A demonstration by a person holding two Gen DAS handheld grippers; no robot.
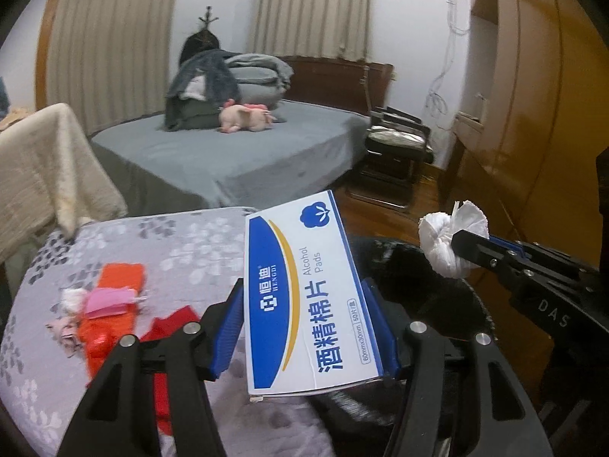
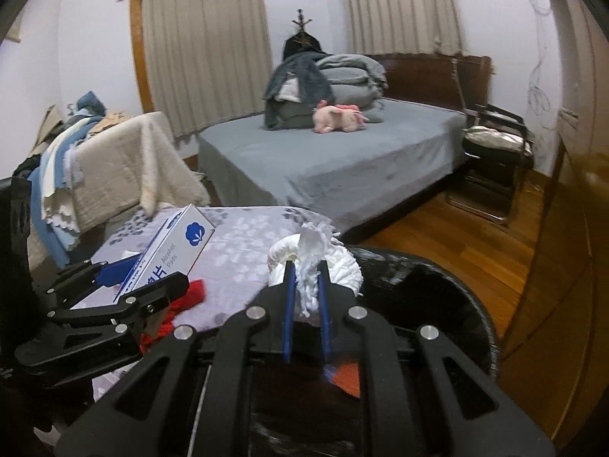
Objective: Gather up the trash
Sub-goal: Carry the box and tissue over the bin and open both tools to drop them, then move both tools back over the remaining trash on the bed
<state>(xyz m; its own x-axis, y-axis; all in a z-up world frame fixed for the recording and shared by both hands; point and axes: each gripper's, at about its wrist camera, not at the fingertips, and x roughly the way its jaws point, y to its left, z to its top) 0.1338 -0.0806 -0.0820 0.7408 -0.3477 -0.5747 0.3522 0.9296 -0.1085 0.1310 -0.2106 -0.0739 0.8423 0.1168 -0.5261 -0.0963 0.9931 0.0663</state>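
My left gripper [image 1: 304, 301] is shut on a blue and white alcohol pads box [image 1: 308, 293] and holds it above the table's right edge, next to the black bin [image 1: 418, 289]. The box also shows in the right wrist view [image 2: 171, 251]. My right gripper [image 2: 306, 278] is shut on a white crumpled tissue wad [image 2: 316, 262], held over the black bin [image 2: 437, 297]. The wad shows in the left wrist view [image 1: 449, 240] at the right gripper's tip. Red, orange and pink scraps [image 1: 110, 304] lie on the grey floral table [image 1: 152, 236].
A bed [image 2: 342, 152] with folded bedding and a pink plush pig [image 2: 338, 118] stands behind the table. A cream-covered chair [image 2: 125, 160] is at the left. A black chair [image 2: 495, 152] and a wooden wardrobe [image 1: 533, 114] are at the right, over wood floor.
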